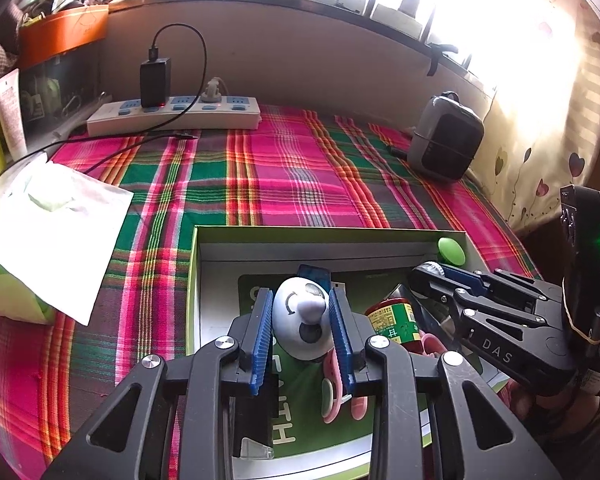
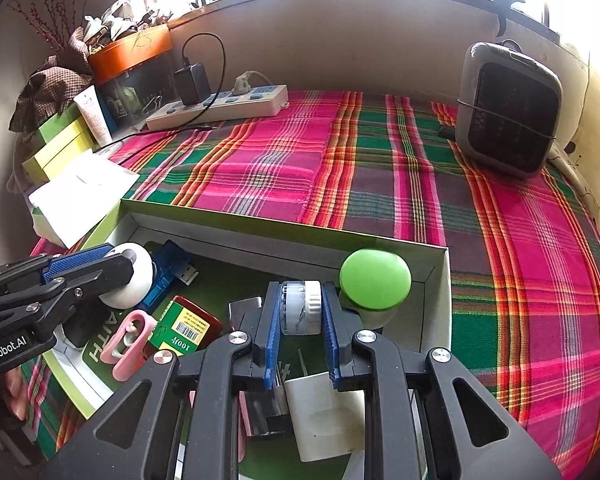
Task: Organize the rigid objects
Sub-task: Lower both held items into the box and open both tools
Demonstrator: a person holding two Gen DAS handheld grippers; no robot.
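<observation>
A white egg-shaped toy with a drawn face (image 1: 300, 320) sits between the blue pads of my left gripper (image 1: 300, 294), which is shut on it above the shallow green-rimmed box (image 1: 194, 280). In the right wrist view that toy (image 2: 134, 280) shows at the left, in the left gripper (image 2: 116, 258). My right gripper (image 2: 301, 286) is shut on a small clear cylinder with a white ribbed cap (image 2: 300, 308), also over the box (image 2: 260, 220). Inside lie a green-topped knob (image 2: 374, 280), a blue USB stick (image 2: 168, 276), a red-and-green tin (image 2: 188, 324), a pink clip (image 2: 126, 340) and a white block (image 2: 324, 412).
The box rests on a pink-and-green plaid cloth (image 1: 292, 168). A white power strip with a black charger (image 1: 172, 114) lies at the back, a grey heater (image 2: 508, 112) at the back right, and a tissue pack (image 1: 40, 232) to the left. A curtain hangs at the right.
</observation>
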